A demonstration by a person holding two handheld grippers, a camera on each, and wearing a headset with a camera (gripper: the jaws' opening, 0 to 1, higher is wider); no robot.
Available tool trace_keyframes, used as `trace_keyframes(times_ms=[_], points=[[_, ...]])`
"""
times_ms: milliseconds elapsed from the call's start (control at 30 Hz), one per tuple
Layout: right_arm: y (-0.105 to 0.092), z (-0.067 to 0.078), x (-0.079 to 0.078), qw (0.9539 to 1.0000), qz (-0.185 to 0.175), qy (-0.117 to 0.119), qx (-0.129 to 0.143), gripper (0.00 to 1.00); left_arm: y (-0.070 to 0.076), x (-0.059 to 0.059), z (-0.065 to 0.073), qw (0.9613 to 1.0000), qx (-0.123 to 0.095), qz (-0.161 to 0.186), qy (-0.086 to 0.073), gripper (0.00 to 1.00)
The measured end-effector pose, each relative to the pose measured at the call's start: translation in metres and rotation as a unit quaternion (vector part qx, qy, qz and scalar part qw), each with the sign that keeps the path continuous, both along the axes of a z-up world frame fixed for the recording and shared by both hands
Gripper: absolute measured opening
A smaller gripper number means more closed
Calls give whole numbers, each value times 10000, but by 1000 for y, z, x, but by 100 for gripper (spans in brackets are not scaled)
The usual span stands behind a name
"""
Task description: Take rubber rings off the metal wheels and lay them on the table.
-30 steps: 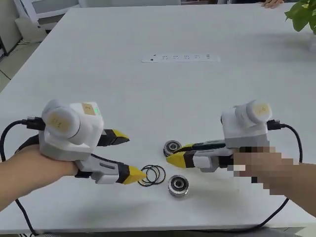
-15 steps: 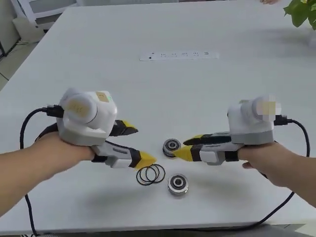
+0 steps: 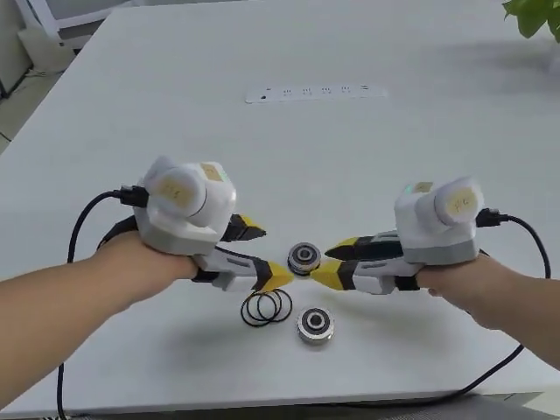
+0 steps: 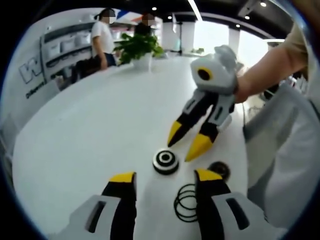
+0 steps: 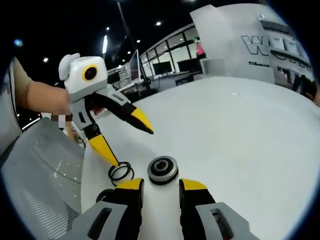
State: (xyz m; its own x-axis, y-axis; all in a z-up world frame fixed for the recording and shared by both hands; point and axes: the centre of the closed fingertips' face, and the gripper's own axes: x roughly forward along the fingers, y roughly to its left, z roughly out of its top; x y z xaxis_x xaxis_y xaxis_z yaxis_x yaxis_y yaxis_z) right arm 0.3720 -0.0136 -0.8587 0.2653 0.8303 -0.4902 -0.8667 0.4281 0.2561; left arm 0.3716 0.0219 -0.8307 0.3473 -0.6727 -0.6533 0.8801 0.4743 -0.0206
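A metal wheel (image 3: 304, 257) with a dark rim lies on the white table (image 3: 350, 157), between both grippers' tips. My left gripper (image 3: 267, 254) stands open just left of it, and my right gripper (image 3: 328, 262) stands open just to its right, neither holding anything. In the left gripper view the wheel (image 4: 165, 161) sits just ahead of my open left gripper (image 4: 165, 176). In the right gripper view the wheel (image 5: 163, 169) lies right before my open right gripper (image 5: 161, 184). Loose black rubber rings (image 3: 267, 307) lie flat nearer me, beside a second wheel (image 3: 315, 324).
A white power strip (image 3: 315, 91) lies at mid-table, far from the work. A green plant (image 3: 534, 17) stands at the far right corner. Cables trail from both grippers toward the table's near edge. People stand far off (image 4: 102, 35) in the left gripper view.
Both grippers have closed in on the far wheel. The left one moved right and away from the rings; the right one shifted slightly left. The rings and wheels lie as before.
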Motion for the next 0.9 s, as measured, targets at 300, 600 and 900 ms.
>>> trace_keyframes(times_ms=[300,600,900], points=[[3,-4,3,9999,-21,-101,11,21,-10,8,-8,9999,-38,70,62,38],[5,-4,4,9997,20,-260,-3,19,-20,9,-13,9999,30,-84,58,31],[4,-5,5,9990,54,-426,-106,16,-28,11,-18,9997,116,-225,-33,22]])
